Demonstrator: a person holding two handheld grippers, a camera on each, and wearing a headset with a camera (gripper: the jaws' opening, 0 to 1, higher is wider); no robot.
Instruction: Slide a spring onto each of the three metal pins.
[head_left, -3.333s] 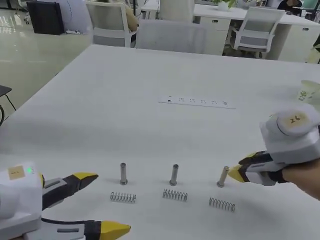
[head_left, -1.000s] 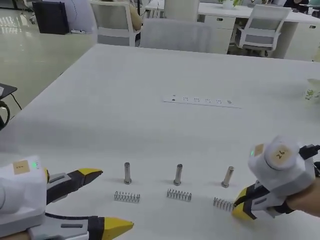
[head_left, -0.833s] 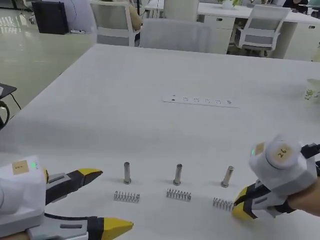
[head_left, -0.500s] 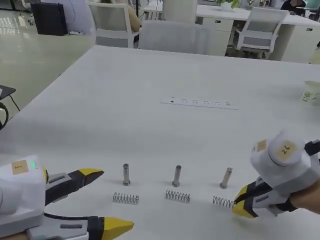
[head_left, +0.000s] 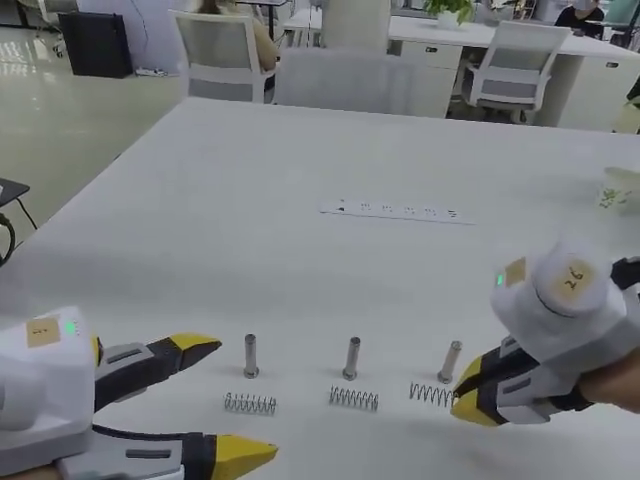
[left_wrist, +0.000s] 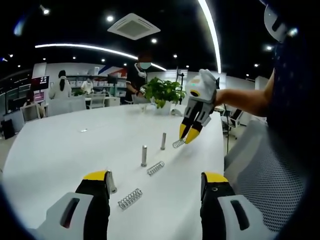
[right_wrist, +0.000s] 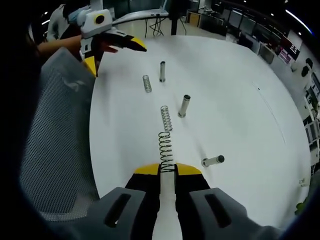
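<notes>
Three metal pins stand in a row near the table's front edge: left pin (head_left: 250, 355), middle pin (head_left: 352, 357), right pin (head_left: 450, 360). In front of the first two lie a left spring (head_left: 250, 404) and a middle spring (head_left: 354, 399). My right gripper (head_left: 462, 395) is shut on one end of the third spring (head_left: 432, 394), whose free end sticks out just in front of the right pin. In the right gripper view that spring (right_wrist: 165, 145) juts straight from the shut tips (right_wrist: 167, 169). My left gripper (head_left: 230, 400) stands open beside the left pin, holding nothing.
A flat power strip (head_left: 395, 210) is set into the white table (head_left: 300, 250) farther back. A paper cup (head_left: 620, 187) stands at the far right edge. Office chairs (head_left: 215, 50) line the far side. A mesh chair (right_wrist: 60, 125) is close behind the front edge.
My right gripper came down from beside the right pin to the right spring, shut on its end, and has drawn it up closer to that pin. The left gripper stayed open in place.
</notes>
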